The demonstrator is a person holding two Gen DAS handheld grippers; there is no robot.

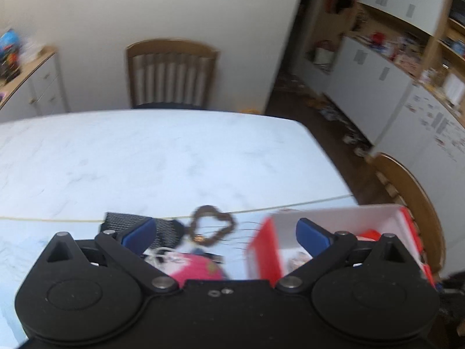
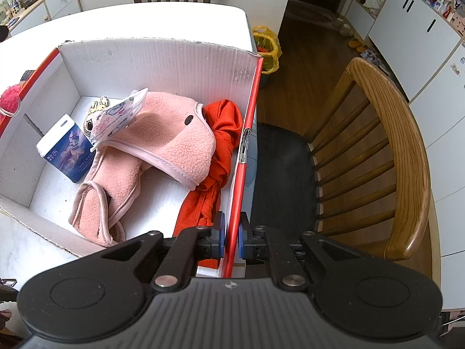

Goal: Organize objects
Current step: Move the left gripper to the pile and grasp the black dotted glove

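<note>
The left hand-held gripper (image 1: pixel 225 234) hangs wide open above the table (image 1: pixel 145 157), holding nothing, over a brown hair tie (image 1: pixel 212 226). The right hand-held gripper (image 2: pixel 231 237) pinches the red-edged wall of the box (image 2: pixel 238 180), which holds pink fleece (image 2: pixel 162 145).

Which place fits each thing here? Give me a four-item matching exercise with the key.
Things:
1. pink fleece garment
2. brown hair tie
3. right gripper
4. yellow plastic bag

Places or states:
A. on the floor past the table's corner
B. shut on the box's red side wall
C. inside the box
D. on the table, outside the box

Pairs: 1-C, 2-D, 3-B, 4-A
</note>
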